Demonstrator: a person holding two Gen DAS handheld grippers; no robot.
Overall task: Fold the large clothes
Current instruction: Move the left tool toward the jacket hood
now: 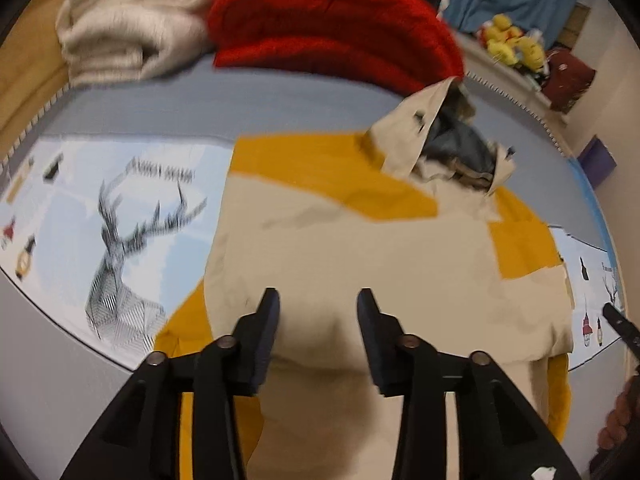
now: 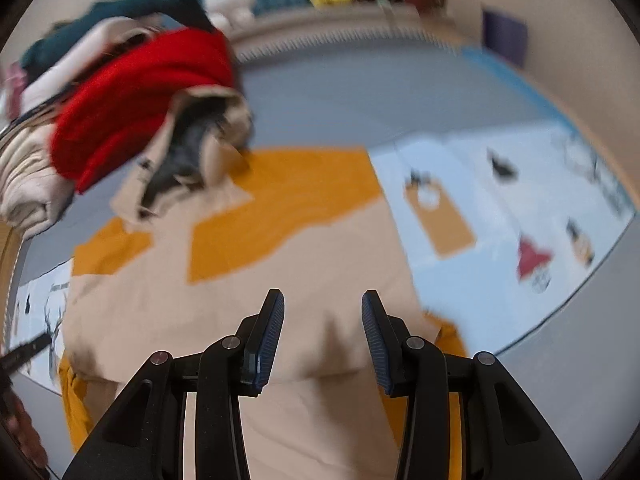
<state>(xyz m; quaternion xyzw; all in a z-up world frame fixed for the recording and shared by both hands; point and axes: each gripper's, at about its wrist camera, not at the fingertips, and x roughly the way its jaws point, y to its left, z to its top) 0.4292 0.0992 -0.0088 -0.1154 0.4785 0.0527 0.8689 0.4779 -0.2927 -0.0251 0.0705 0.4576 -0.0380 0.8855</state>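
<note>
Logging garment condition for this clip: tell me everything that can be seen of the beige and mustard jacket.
The jacket is a hooded coat in beige, smooth woven-looking cloth with mustard-yellow panels. It lies spread fairly flat on the grey and light-blue printed mat, partly folded, with mustard cloth showing along its edges. Its hood stands bunched and open, showing a dark grey lining, and sits against a folded red garment. Both views are blurred. Neither hand-held gripper visibly pinches the cloth.
</note>
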